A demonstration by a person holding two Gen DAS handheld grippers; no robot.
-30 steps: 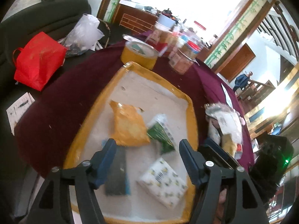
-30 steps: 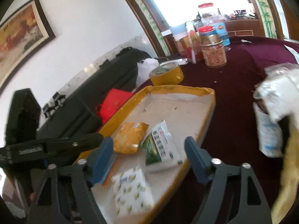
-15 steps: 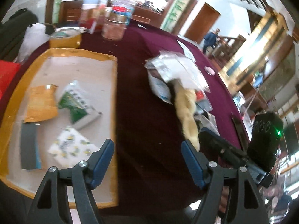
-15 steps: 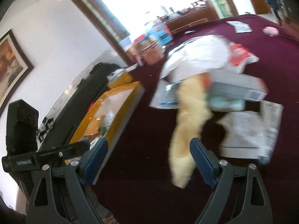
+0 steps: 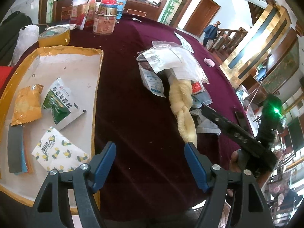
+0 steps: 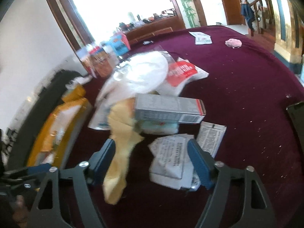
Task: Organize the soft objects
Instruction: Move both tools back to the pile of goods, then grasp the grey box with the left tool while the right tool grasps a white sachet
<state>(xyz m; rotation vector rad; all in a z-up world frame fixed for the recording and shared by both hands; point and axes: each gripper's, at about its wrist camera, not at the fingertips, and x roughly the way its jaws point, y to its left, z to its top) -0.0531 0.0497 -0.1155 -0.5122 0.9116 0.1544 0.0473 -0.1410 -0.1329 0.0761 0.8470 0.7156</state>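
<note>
Both my grippers have swung from the tray (image 5: 98, 64) toward the pile on the maroon tablecloth (image 5: 133, 102). My left gripper (image 5: 150, 163) gapes empty. My right gripper (image 6: 152, 159), jaws just narrowing, straddles a white packet (image 6: 169, 157) without pinching it; the yellow plush braid (image 6: 121, 152) lies at its ten o'clock. The tray holds an orange sachet (image 5: 26, 106), green-white sachet (image 5: 60, 104), tissue pack (image 5: 58, 152).

Round table (image 5: 133, 87), maroon cloth. On it: yellow-rimmed tray (image 5: 97, 79) at left, tape roll (image 5: 54, 38), jars (image 5: 104, 21) at far edge, heap of packets (image 5: 171, 64) with yellow plush (image 5: 183, 110), small pink thing (image 5: 209, 62).
</note>
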